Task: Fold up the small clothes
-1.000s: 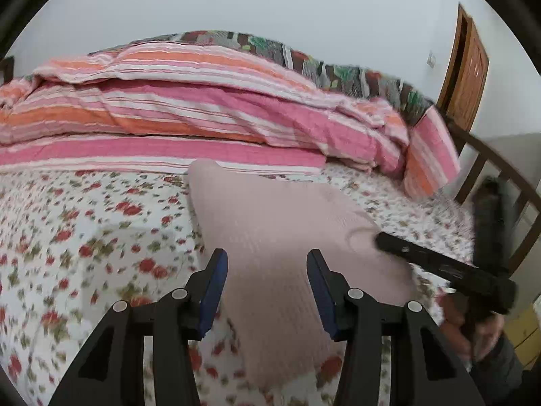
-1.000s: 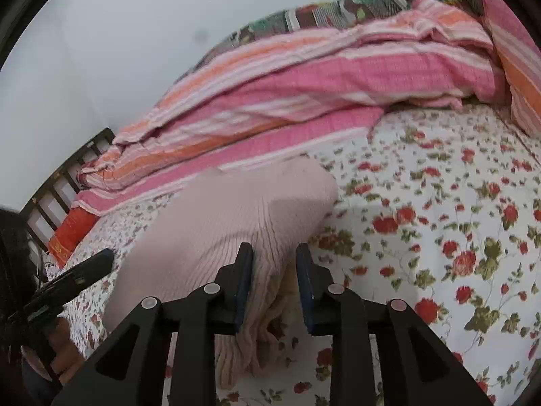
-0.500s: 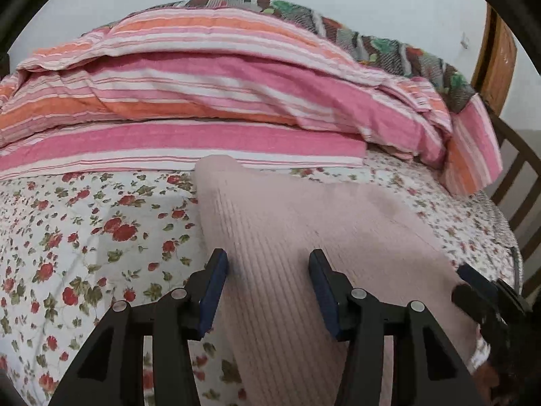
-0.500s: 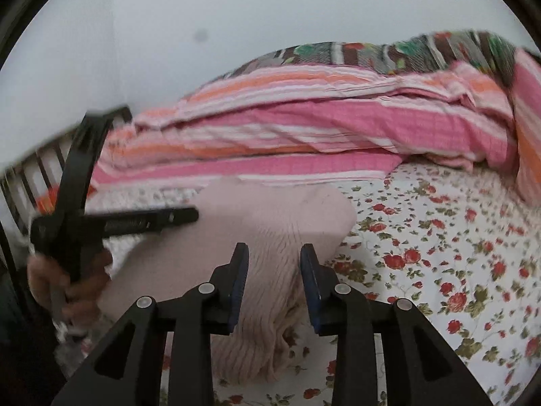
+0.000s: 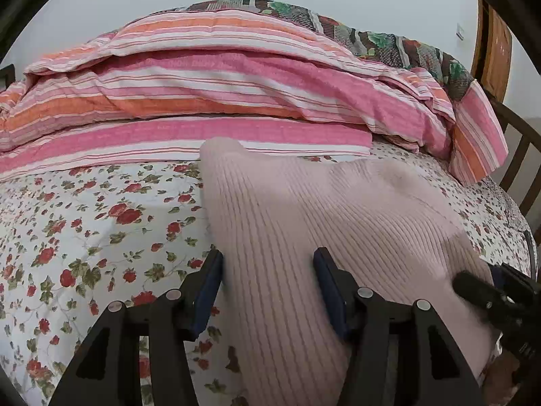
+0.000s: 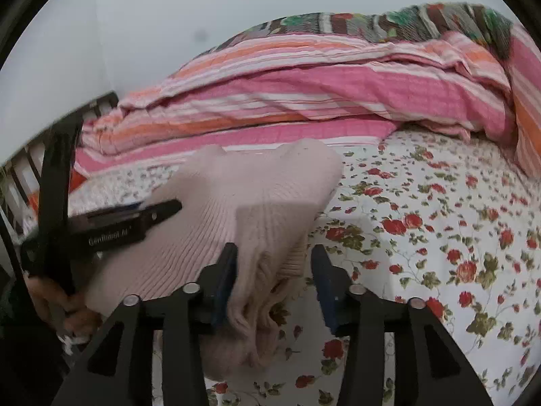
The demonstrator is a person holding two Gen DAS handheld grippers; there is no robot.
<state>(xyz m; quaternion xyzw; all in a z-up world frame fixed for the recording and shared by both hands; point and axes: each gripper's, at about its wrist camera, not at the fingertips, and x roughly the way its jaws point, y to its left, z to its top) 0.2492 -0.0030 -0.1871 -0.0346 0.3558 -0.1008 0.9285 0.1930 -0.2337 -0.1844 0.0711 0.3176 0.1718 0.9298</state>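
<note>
A pale pink ribbed sweater (image 5: 321,209) lies folded on the floral bedsheet (image 5: 84,220). My left gripper (image 5: 267,270) hovers low over its near left part, jaws opening; fabric lies between the fingers and the pads do not press it. In the right wrist view the sweater (image 6: 257,196) has a bunched, layered near edge. My right gripper (image 6: 274,267) straddles that edge with its jaws opening: the left pad still touches the fabric, the right pad stands clear. Each gripper shows in the other's view: the right gripper (image 5: 480,279) and the left gripper (image 6: 162,208).
A pink and orange striped quilt (image 5: 203,101) is heaped along the back of the bed, with a patterned blanket behind it. Wooden bed rails (image 5: 517,155) stand at the right, and a brown door (image 5: 493,44) beyond. A hand (image 6: 50,297) holds the left gripper.
The right gripper's jaws have widened and let go of the sweater's bunched edge. The left gripper has moved forward and lower over the sweater, its jaws slightly wider.
</note>
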